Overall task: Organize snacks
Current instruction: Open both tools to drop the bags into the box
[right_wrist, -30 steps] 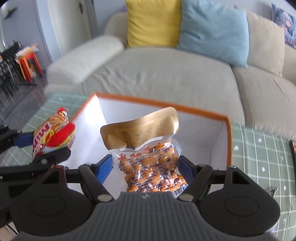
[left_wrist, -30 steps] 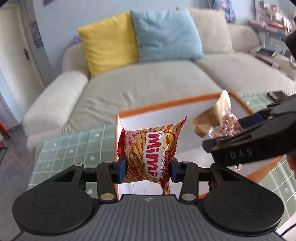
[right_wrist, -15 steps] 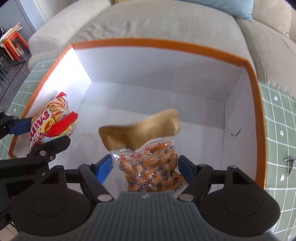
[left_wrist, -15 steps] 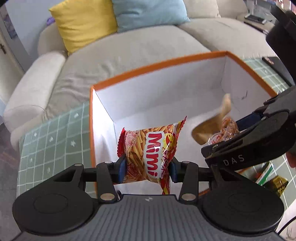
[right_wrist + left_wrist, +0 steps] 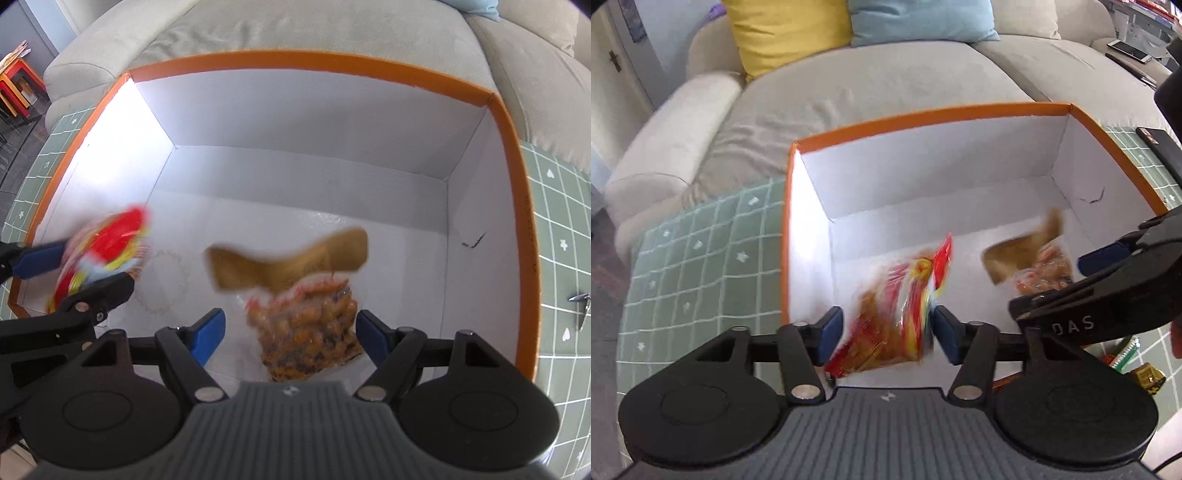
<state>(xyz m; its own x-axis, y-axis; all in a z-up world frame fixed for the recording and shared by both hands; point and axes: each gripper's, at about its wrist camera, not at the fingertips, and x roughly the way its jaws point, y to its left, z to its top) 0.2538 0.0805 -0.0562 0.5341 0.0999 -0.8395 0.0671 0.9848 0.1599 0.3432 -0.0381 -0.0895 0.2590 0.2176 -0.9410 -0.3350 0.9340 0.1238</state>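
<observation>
Orange-rimmed and white inside, the box [image 5: 923, 122] stands on the green checked bench [image 5: 701, 258] in front of a pale sofa [image 5: 868, 74], and both snack bags are over its floor. The left gripper [image 5: 886, 332] has just been opening its fingers; the red and yellow snack bag [image 5: 897, 314] sits between the blue pads, smeared by motion, with a gap showing on each side, so it looks released and dropping. In the right wrist view that bag shows at about 9 o'clock, near the box's left wall. The right gripper [image 5: 291, 336] has its fingers spread too, and the clear bag of orange snacks [image 5: 306, 325] with a gold top hangs between them at about 6 o'clock, blurred; it seems to be free of the pads, though the blur makes that hard to confirm. Two bags are thus as good as boxed. A few small packets [image 5: 1137, 365] lie on the bench at 4 o'clock outside the box, probably left to collect.
</observation>
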